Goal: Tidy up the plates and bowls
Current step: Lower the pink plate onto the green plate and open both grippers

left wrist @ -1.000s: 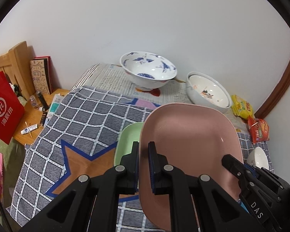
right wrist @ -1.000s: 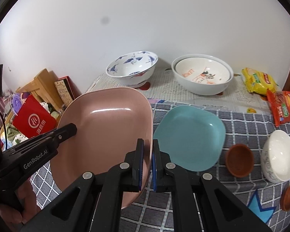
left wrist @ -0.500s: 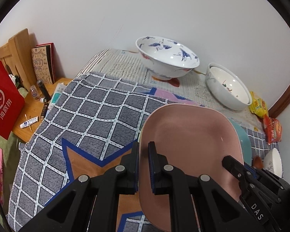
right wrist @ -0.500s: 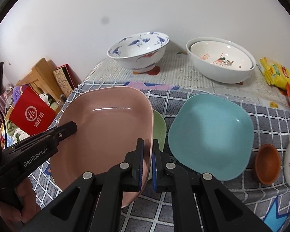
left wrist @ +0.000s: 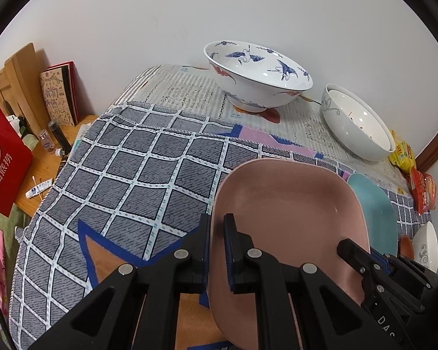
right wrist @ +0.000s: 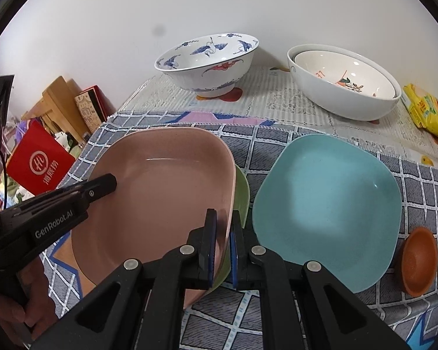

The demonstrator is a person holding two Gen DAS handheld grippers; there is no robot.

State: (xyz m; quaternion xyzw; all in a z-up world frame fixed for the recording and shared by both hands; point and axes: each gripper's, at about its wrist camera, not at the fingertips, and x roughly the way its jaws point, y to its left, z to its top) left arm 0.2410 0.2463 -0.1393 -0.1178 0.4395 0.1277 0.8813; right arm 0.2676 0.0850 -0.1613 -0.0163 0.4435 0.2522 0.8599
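Left wrist view. The left gripper [left wrist: 217,227] is clamped on the left rim of the pink plate [left wrist: 289,221], one finger outside the rim and one inside. The plate sits above the checked cloth [left wrist: 137,175] covering the table. At the lower right the right gripper [left wrist: 350,248] meets the plate's opposite rim; how its fingers close cannot be told from this view. Just behind the pink plate's right edge a teal plate [left wrist: 373,207] shows in part. On the newspaper [left wrist: 189,96] at the far end stand a blue-patterned bowl [left wrist: 257,75] and, to its right, a white bowl [left wrist: 356,122]. Snack packets [left wrist: 417,180] lie at the right edge, with a small white bowl [left wrist: 426,245] nearer the camera.

Right wrist view. The right gripper [right wrist: 223,242] pinches the pink plate's [right wrist: 160,198] right rim between its blue pads. A green plate [right wrist: 242,192] lies directly beneath the pink plate, only its right edge exposed; whether the two touch cannot be told. The teal plate [right wrist: 327,204] lies flat on the cloth [right wrist: 277,143] just to the right, apart from the green one. The left gripper [right wrist: 108,183] holds the pink plate's far rim, with a hand [right wrist: 20,306] on its handle. A small brown dish [right wrist: 417,259] sits right of the teal plate. At the back, the blue-patterned bowl [right wrist: 207,61] and two nested white bowls [right wrist: 344,81] stand near the wall.
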